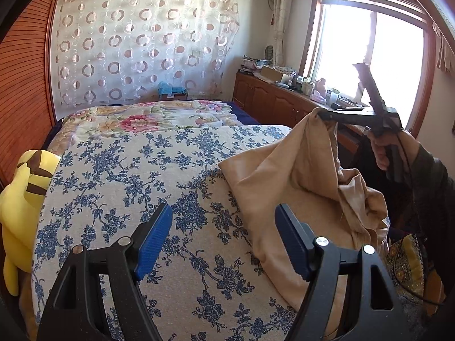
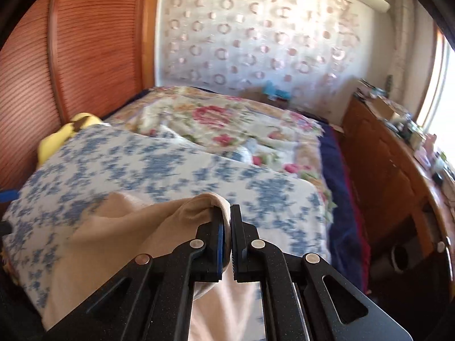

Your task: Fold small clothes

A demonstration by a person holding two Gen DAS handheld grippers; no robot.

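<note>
The beige garment [image 1: 287, 176] lay bunched on the near right part of the blue-flowered bedcover [image 1: 136, 176], with one corner pulled up off the bed. Nearest the camera in the left wrist view, the left gripper [image 1: 224, 238] hovered over the cover with its blue pads [image 1: 155, 236] spread wide and nothing between them, its right pad just beside the garment's near edge. Farther right, the right gripper [image 1: 322, 113] was clamped on the raised corner, held by a hand [image 1: 382, 150] in a dark sleeve; the right wrist view showed its jaws pinched together on a fold of the cloth [image 2: 199, 207]. A yellow plush toy [image 1: 20, 199] sat at the bed's left edge. Beyond lay a pink-flowered quilt [image 1: 142, 119], then a curtain with ring patterns [image 1: 142, 42] and a wooden cabinet [image 1: 273, 99] under the window [image 1: 369, 65].
</note>
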